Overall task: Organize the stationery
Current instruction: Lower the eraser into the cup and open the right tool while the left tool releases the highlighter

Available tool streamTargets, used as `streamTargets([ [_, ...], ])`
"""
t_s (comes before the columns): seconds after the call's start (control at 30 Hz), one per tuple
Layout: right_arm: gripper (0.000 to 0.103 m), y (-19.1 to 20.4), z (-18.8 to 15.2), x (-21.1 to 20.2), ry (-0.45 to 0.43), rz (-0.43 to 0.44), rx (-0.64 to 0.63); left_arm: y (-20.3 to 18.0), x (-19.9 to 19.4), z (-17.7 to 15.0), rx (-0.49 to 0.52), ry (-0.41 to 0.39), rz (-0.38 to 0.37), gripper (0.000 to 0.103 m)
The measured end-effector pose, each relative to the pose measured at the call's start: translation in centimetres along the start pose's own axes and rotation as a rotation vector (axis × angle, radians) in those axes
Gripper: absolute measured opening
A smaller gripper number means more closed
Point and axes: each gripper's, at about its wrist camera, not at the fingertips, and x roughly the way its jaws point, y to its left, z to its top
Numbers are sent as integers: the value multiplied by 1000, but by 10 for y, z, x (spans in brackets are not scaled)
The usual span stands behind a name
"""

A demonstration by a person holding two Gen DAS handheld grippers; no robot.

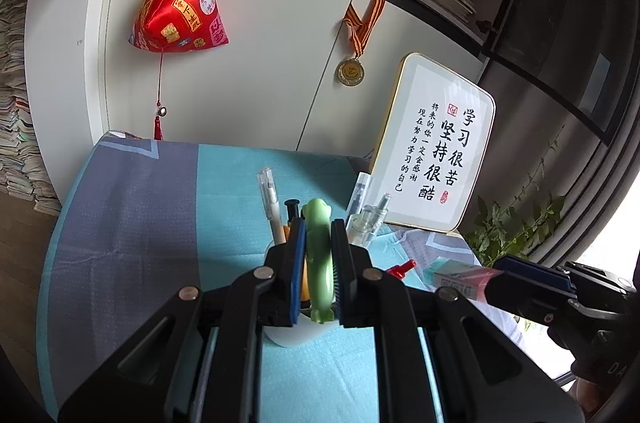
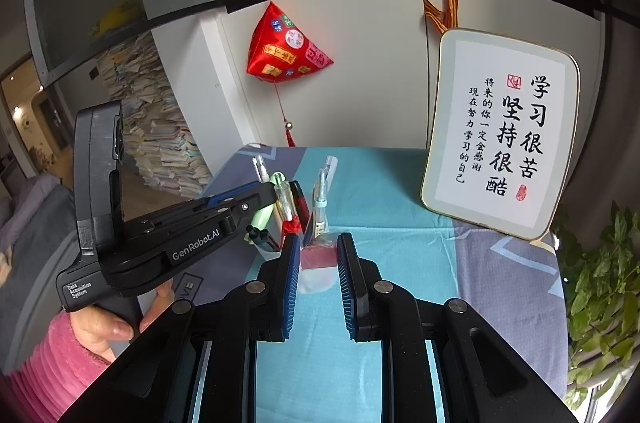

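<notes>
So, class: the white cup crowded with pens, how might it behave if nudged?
The white cup probably tips easily: tall pens stand well above its rim, so it looks top-heavy. On the cloth it likely drags rather than slides.

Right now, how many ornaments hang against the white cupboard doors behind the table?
2. A red pyramid-shaped satin pouch with a tassel hangs on the left; a round gold medal on an orange striped ribbon hangs right of it. More could hang out of view.

My left gripper (image 2: 276,197): black body, blue pads, silver screws, white "GenRobot.AI" lettering; below it, pink ribbed sleeve (image 2: 56,367).
</notes>
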Motion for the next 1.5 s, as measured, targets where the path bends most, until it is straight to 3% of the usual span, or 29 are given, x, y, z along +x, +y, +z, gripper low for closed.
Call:
streamTargets([
  [0.2,20,2,2,-1,-1,1,-5,-4,-1,-4,39,-3,13,11],
  [0.5,20,7,6,-4,-6,-6,-17,2,-11,-1,16,-29,14,11],
  [0.9,20,24,28,5,8,33,-51,1,-48,-40,91,-51,126,15],
  [1.5,20,50,42,45,68,30,-84,0,-61,-56,108,-31,124,15],
])
